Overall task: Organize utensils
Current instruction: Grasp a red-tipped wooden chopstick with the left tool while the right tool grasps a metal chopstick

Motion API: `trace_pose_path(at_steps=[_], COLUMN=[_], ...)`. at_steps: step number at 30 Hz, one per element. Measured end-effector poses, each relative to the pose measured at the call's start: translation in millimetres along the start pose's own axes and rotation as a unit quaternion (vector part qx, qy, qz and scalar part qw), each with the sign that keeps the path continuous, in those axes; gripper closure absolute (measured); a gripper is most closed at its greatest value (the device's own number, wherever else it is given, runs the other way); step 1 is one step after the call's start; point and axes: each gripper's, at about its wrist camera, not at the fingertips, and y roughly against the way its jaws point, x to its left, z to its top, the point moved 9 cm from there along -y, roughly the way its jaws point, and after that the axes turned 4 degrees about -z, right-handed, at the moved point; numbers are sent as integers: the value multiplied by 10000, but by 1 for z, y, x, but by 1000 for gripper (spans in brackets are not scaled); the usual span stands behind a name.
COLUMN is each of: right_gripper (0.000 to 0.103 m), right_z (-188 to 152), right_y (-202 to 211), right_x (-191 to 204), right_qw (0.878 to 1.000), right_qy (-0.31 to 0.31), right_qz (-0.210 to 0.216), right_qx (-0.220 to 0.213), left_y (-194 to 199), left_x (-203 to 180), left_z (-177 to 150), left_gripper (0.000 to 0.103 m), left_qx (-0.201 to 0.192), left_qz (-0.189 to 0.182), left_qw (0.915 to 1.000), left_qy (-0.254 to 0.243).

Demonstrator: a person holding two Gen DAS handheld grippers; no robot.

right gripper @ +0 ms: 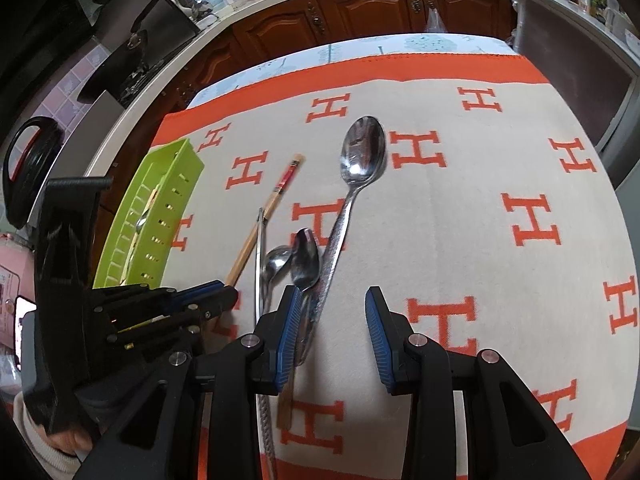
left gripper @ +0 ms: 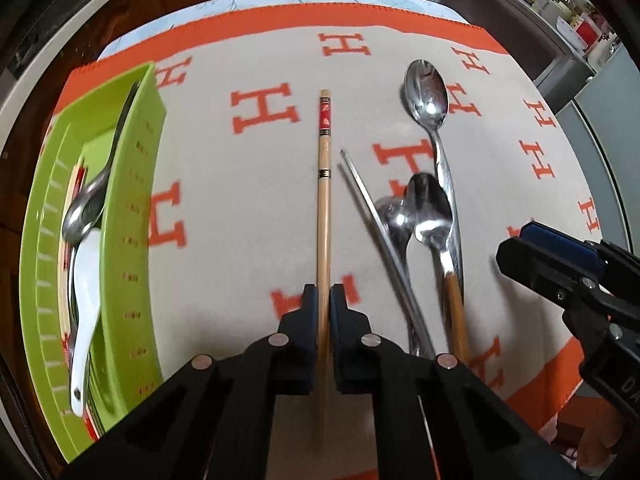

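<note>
My left gripper [left gripper: 324, 296] is shut on a wooden chopstick [left gripper: 324, 200] with a red band, which points away over the cloth. It also shows in the right wrist view [right gripper: 256, 232]. A green tray [left gripper: 132, 216] at the left holds a metal spoon [left gripper: 86, 208] and a white ceramic spoon [left gripper: 86, 292]. Right of the chopstick lie metal chopsticks [left gripper: 376, 216], a large steel spoon [left gripper: 428, 96], a wooden-handled spoon [left gripper: 432, 212] and a smaller spoon [left gripper: 394, 220]. My right gripper [right gripper: 334, 300] is open above the spoon handles, holding nothing.
The table is covered by a beige cloth [right gripper: 460, 208] with orange H marks and an orange border. Wooden cabinets [right gripper: 360, 12] and a counter stand behind the table. A dark appliance [right gripper: 152, 28] is at the far left.
</note>
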Motion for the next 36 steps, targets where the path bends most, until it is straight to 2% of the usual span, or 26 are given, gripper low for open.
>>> trace_pose_path(at_steps=[3, 8, 10, 19, 23, 24, 32, 36], right_gripper=[69, 76, 78, 82, 95, 95, 95, 95], right_z=[-6, -29, -40, -66, -75, -76, -73, -70], right_y=[0, -2, -6, -21, -29, -31, -36, -39], right_x=[11, 45, 54, 64, 68, 68, 68, 70], right_qw=[9995, 9917, 9886, 9819, 9743, 9726, 9674, 9675], right_qy=[97, 469, 561, 1392, 1833, 1910, 2086, 2091], right_qz=[255, 946, 1035, 304, -33, -107, -412, -447], right_qx=[158, 732, 943, 1249, 1312, 1323, 1376, 1347], left_y=[3, 8, 10, 22, 23, 23, 21, 19], left_x=[4, 9, 12, 27, 30, 31, 25, 19], left_z=[-15, -39, -45, -62, -63, -63, -54, -50], left_gripper=[99, 99, 99, 99, 99, 98, 98, 92], left_qx=[52, 134, 150, 137, 179, 192, 238, 253], left_qz=[-2, -82, -130, -339, -407, -420, -225, -172], left_qw=[10000, 9999, 9998, 9990, 9985, 9984, 9993, 9994], left_qy=[15, 57, 97, 256, 309, 317, 187, 153])
